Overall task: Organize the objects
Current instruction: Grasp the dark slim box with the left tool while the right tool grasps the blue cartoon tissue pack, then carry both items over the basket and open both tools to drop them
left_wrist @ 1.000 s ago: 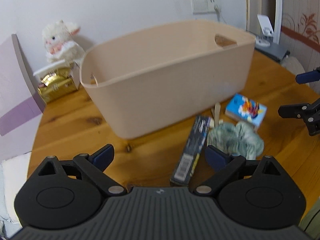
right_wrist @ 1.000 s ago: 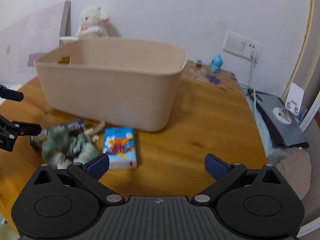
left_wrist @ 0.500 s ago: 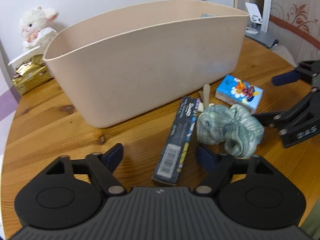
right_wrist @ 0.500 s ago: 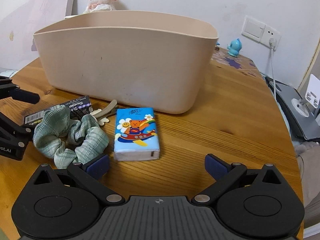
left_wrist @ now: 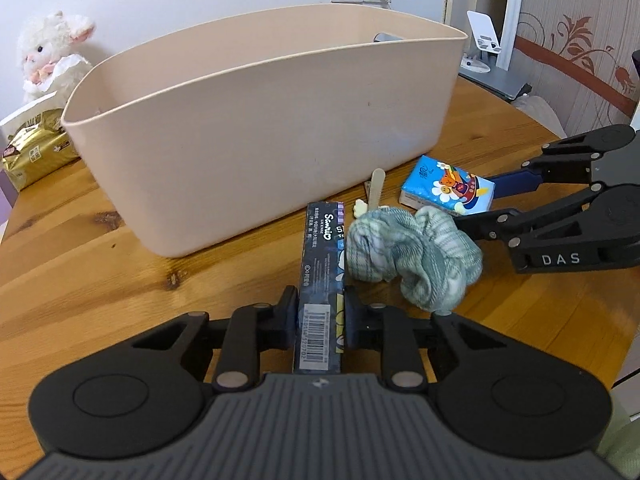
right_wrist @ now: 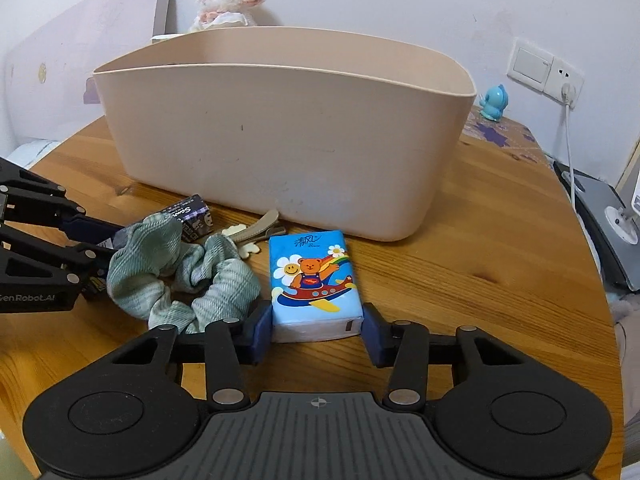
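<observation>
A large beige bin [left_wrist: 260,120] stands on the round wooden table [left_wrist: 100,272]; it also shows in the right wrist view [right_wrist: 288,132]. My left gripper [left_wrist: 320,320] is shut on the near end of a long dark box [left_wrist: 322,264] that lies on the table. My right gripper [right_wrist: 316,330] is closed against both sides of a blue tissue pack [right_wrist: 312,280], which rests on the table. A green scrunchie [left_wrist: 412,256] and a beige hair clip [right_wrist: 252,232] lie between the two items.
A white plush lamb [left_wrist: 52,56] and a gold packet [left_wrist: 36,152] sit at the back left. A grey device with a phone stand [left_wrist: 488,68] is at the back right. A small blue figurine [right_wrist: 494,102] stands near the wall socket [right_wrist: 544,70].
Both grippers have moved forward and down and closed: the left on the dark box, the right on the tissue pack. Half a second ago both were open.
</observation>
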Demonstrator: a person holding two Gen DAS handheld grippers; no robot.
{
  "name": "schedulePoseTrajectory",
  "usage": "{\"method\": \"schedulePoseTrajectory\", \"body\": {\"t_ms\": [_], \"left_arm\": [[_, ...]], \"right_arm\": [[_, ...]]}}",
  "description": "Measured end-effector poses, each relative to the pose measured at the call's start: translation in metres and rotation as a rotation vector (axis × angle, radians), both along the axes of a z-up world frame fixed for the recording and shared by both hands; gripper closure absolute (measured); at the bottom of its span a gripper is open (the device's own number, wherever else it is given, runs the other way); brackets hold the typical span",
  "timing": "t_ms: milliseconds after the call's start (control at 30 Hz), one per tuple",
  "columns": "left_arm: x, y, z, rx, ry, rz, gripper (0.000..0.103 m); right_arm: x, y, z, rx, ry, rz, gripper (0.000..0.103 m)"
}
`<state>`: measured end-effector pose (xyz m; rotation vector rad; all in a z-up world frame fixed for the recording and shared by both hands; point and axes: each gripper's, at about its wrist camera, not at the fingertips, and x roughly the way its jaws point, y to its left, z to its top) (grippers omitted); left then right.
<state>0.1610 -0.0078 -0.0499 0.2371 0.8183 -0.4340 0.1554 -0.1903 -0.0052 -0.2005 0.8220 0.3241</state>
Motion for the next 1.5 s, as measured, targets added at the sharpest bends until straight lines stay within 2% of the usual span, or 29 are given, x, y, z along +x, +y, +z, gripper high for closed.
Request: {"method": "schedulePoseTrajectory", "body": {"t_ms": [133, 400, 667, 867, 1233, 1367, 1500], "left_arm": [[-0.008, 0.007, 0.002, 0.001, -0.012, 0.009, 0.078], [-0.038, 0.019, 0.017, 0.024, -0.102, 0.039, 0.078], [-0.057, 0.03, 0.048, 0.018, -0.184, 0.054, 0.078], [-0.06, 0.029, 0.076, 0.004, -0.258, 0.059, 0.078], [-0.023, 0.026, 0.116, -0.022, -0.342, 0.14, 0.078], [0.0, 0.018, 0.124, -0.012, -0.346, 0.168, 0.078], [0.031, 0.009, 0.122, 0.004, -0.313, 0.207, 0.078]], "right_arm": [[-0.008, -0.004, 0.002, -0.008, -0.009, -0.011, 0.06], [-0.042, -0.017, 0.02, 0.013, -0.075, -0.023, 0.061], [-0.07, -0.03, 0.069, 0.053, -0.194, -0.019, 0.061], [-0.071, -0.037, 0.1, 0.061, -0.276, -0.03, 0.061], [-0.037, -0.039, 0.139, 0.098, -0.373, -0.046, 0.061], [-0.014, -0.035, 0.148, 0.108, -0.376, -0.044, 0.061], [0.013, -0.027, 0.151, 0.103, -0.363, -0.036, 0.061]]}}
